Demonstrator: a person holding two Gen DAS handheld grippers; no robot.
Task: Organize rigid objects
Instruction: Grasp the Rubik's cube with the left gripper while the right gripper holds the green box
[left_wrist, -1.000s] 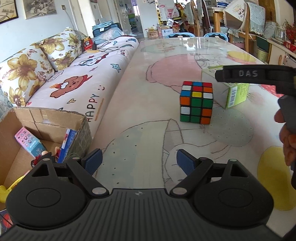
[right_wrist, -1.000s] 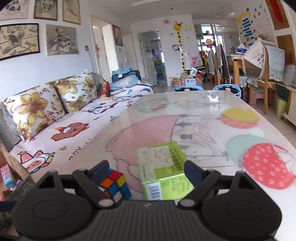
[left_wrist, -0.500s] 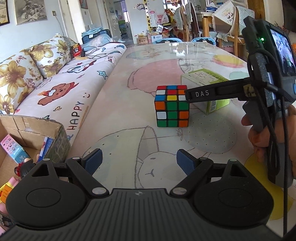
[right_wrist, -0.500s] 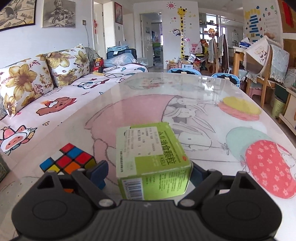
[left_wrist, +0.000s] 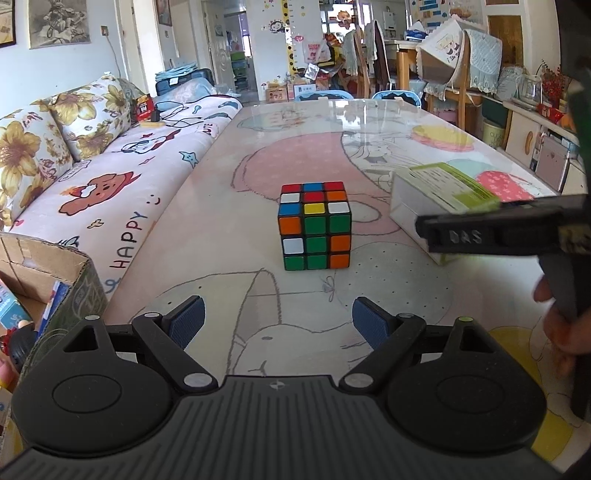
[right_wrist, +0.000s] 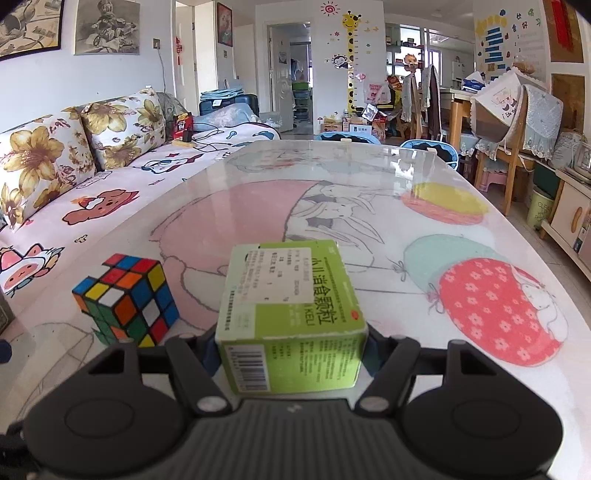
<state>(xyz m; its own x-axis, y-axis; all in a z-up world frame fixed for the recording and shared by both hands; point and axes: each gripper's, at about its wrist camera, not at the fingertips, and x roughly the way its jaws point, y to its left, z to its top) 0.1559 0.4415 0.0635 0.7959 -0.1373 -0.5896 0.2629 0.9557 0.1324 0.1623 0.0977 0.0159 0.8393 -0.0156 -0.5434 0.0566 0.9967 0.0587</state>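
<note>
Green box (right_wrist: 291, 317) sat on the table (right_wrist: 388, 206), clamped between the right gripper (right_wrist: 291, 347) fingers. Puzzle cube (left_wrist: 314, 226) stood just beside it, ahead of the wide-open left gripper (left_wrist: 277, 321).

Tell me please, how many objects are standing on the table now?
2. The cube stands near the table middle, ahead of the open left gripper. The green box is beside it, between the right gripper fingers.
</note>
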